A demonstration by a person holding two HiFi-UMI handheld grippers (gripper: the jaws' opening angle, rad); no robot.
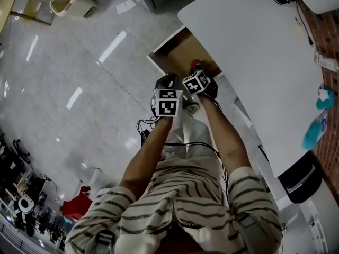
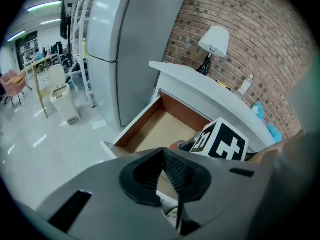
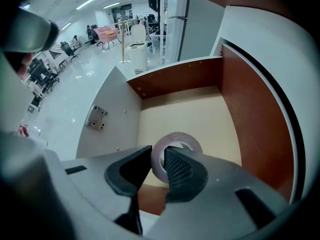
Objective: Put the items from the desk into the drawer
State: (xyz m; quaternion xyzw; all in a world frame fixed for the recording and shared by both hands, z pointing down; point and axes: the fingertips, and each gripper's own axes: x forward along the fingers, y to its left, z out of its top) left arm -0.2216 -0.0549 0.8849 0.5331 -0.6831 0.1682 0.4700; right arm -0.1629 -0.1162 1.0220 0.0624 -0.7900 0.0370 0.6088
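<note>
The right hand-held gripper [image 3: 158,149] grasps a tape roll [image 3: 177,135] by its rim over the open drawer [image 3: 200,111]. The left hand-held gripper [image 2: 163,150] is clenched and empty.

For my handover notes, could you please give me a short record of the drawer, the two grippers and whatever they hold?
drawer: pulled open under the white desk
right gripper: over the drawer, closed on the wall of a roll of tape
roll of tape: held on edge, one jaw through its hole
left gripper: jaws together, nothing between them
</note>
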